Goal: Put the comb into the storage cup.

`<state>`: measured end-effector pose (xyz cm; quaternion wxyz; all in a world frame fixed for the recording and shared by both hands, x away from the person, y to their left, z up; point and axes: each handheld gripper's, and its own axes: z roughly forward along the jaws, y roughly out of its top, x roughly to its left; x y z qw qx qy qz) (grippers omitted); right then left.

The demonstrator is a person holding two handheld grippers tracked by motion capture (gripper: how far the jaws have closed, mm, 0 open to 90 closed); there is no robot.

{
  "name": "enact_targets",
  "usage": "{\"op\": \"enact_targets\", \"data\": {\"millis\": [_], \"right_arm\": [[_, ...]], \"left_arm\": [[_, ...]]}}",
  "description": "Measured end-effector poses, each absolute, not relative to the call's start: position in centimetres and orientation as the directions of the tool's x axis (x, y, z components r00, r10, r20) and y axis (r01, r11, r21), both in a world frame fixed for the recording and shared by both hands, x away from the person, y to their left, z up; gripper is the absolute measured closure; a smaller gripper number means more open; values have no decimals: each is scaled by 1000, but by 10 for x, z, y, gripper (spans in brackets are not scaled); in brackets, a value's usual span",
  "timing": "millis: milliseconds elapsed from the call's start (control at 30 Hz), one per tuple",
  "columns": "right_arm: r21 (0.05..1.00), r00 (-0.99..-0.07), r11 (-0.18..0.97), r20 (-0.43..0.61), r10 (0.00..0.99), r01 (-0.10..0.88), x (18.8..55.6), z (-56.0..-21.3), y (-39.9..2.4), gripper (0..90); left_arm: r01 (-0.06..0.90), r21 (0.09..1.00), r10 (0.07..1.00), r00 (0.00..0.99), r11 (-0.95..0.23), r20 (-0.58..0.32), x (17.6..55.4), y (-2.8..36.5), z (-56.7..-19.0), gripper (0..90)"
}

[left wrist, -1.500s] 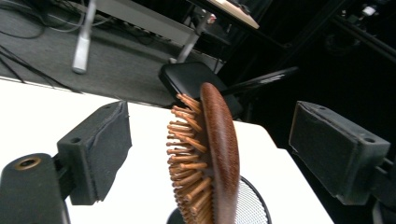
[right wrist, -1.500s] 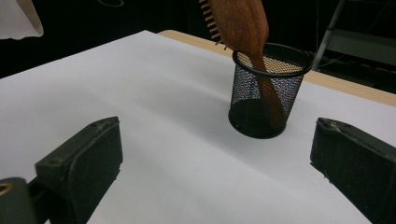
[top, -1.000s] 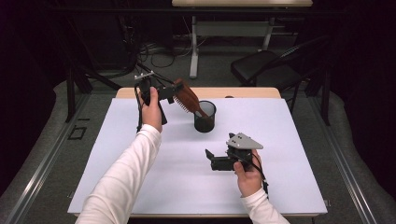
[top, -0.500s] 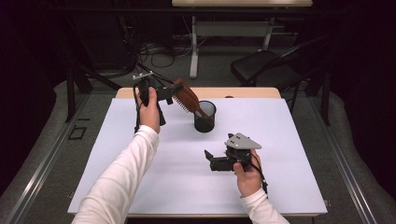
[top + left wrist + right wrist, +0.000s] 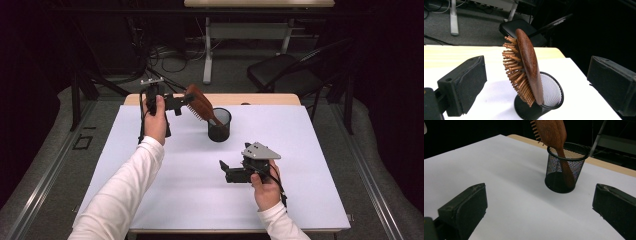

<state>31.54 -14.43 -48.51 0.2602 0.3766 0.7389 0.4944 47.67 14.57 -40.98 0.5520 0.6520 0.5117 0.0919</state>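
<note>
While your two hands hold the tongs apart over the white table (image 5: 150, 200), the scene reads so:

Brush: the oval brown wooden hairbrush (image 5: 200, 104) with wooden pins stands handle-down in the round black wire-mesh cup (image 5: 220, 125), just above the middle of the high view; its head leans out over the rim toward the upper left, pins facing down and left.

Cup: it stands upright on the white sheet near the far edge, where a strip of pale wood shows.

Left tongs: your left gripper (image 5: 186, 100) sits in the upper left of the high view, raised off the table, its tips just beside the brush head. In the left gripper view the two black padded jaws stand wide apart at the frame's sides, the brush head (image 5: 524, 67) between them and touching neither.

Right tongs: your right gripper (image 5: 224, 170) sits lower right of centre in the high view, well apart from the cup. In the right gripper view its jaws gape wide, holding nothing, with the cup (image 5: 565, 170) ahead of them.
</note>
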Motion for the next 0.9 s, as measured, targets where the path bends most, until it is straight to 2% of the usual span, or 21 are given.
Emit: {"op": "enact_targets", "data": {"millis": [467,900], "right_arm": [[928,-577,225,-12,817,299,316,-484,-146,0],[928,-577,226,-14,816,297,315,-483,-145,0]], "left_arm": [[542,840,791,514,1,-333,462,147,-401,27],[542,839,772,549,-37,-321,448,146,-397,27]]}}
